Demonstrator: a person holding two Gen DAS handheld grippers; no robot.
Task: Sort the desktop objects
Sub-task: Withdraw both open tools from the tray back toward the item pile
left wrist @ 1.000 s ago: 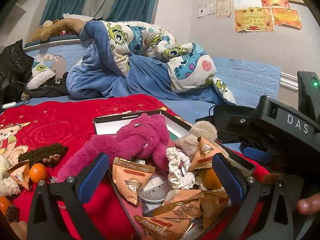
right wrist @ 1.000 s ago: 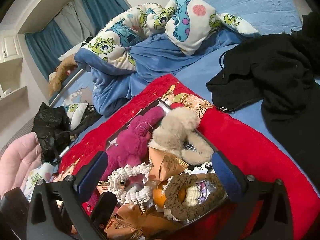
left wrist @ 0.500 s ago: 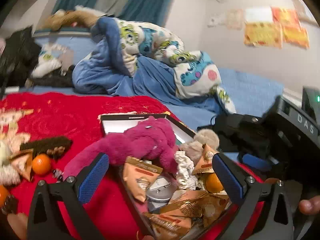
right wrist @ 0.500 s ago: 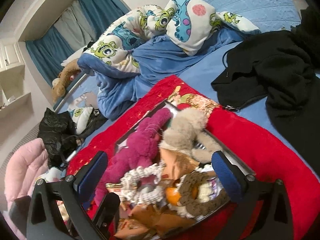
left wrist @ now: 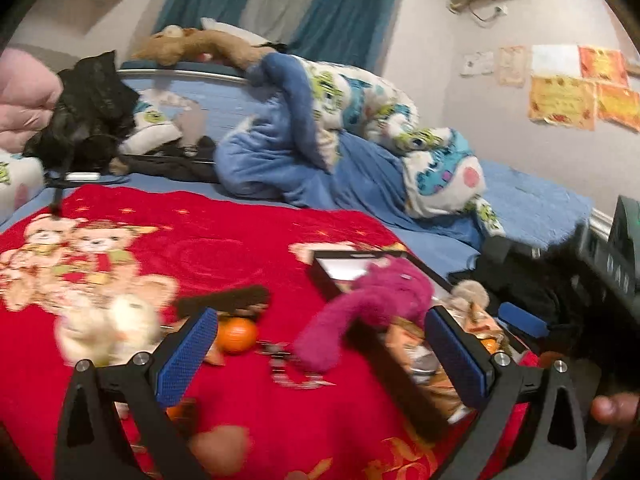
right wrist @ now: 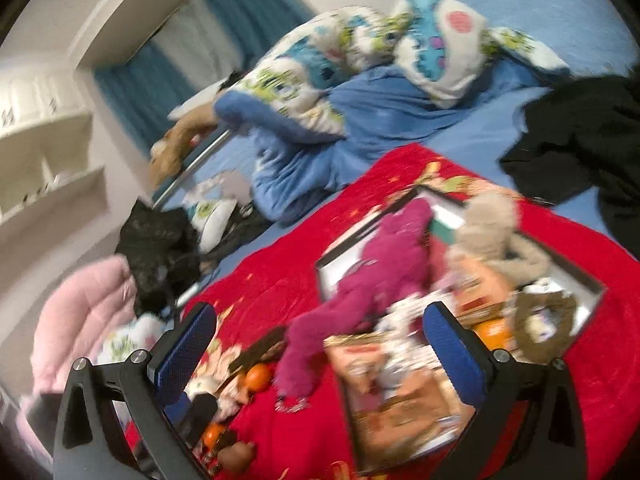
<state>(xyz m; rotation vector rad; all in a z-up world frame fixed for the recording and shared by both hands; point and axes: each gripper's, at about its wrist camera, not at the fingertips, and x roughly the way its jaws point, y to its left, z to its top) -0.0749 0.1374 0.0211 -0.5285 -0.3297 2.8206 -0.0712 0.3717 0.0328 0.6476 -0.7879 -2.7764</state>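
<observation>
The left gripper (left wrist: 320,356) hangs with jaws wide and empty over a red blanket (left wrist: 224,248) on a bed; blue bedding (left wrist: 280,164) lies at 12 o'clock; the right gripper (right wrist: 320,352) is likewise spread, holding nothing; the black tray (left wrist: 400,384) of plush and snack packets sits at 3 o'clock of the left gripper, an orange (left wrist: 237,334) at 10 o'clock; bare blanket lies between them.
</observation>
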